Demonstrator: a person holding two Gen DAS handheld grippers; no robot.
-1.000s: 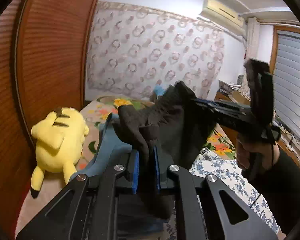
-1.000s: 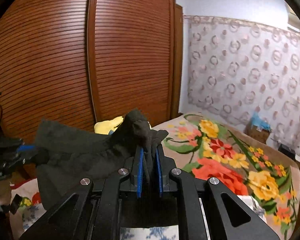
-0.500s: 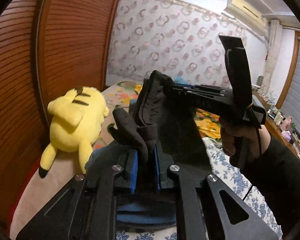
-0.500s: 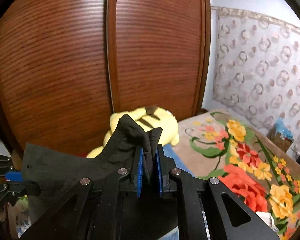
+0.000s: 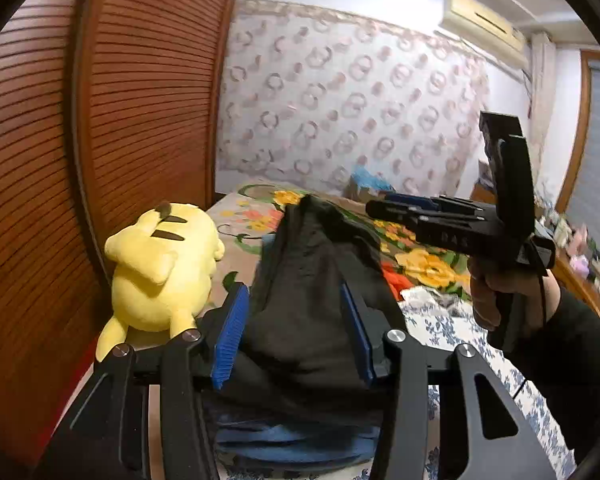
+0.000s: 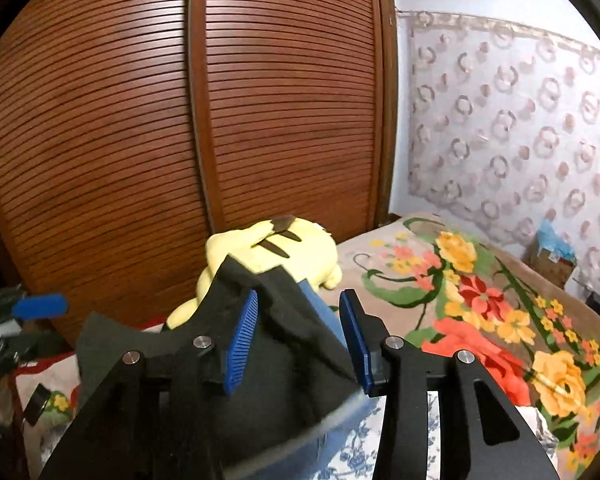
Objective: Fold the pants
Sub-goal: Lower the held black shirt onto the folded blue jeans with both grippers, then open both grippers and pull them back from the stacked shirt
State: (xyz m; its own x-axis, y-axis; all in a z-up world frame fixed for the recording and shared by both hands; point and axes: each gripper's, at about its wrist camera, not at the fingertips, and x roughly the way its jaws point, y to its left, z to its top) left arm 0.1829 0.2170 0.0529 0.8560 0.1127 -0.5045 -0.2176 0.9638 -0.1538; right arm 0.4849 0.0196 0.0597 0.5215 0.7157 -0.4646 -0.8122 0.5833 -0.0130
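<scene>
Gaping wide, both the left gripper point(image 5: 296, 336) and right gripper point(image 6: 300, 340) are loosing the dark cloth pants point(image 5: 312, 300) over the bed point(image 6: 480, 308), risking a crumpled fold.

A home bedroom. A bed point(image 6: 480, 304) with a flowered blanket fills the lower right of the right wrist view, and a yellow plush toy point(image 5: 160, 264) lies on it against a slatted wooden wardrobe point(image 6: 180, 120). A ring-patterned curtain point(image 5: 340, 112) covers the far wall, with an air conditioner point(image 5: 484, 20) mounted at the upper right.
</scene>
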